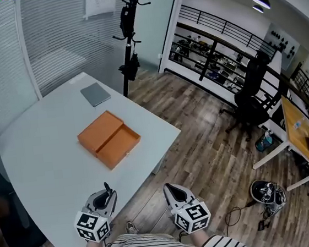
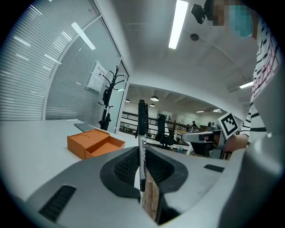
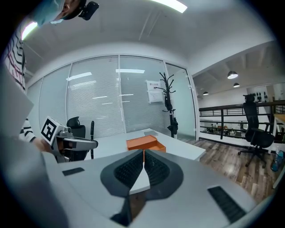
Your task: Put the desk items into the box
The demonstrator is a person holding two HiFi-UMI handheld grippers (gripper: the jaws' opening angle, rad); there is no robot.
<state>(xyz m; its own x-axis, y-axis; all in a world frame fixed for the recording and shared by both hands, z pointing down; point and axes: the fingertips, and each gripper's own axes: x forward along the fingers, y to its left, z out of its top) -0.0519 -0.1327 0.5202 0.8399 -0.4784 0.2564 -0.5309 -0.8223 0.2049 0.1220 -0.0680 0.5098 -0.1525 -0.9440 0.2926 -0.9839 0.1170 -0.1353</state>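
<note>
An open orange box lies in the middle of the white table, its lid beside its tray. My left gripper hovers over the table's near edge, shut on a black marker pen that stands upright between the jaws. In the left gripper view the pen rises in front of the box. My right gripper is off the table's near corner, above the floor. Its jaws are shut with nothing between them. The box lies ahead of my right gripper.
A flat grey notebook lies at the table's far side. A black coat stand rises just beyond the table. An office chair and a wooden desk stand to the right on the plank floor.
</note>
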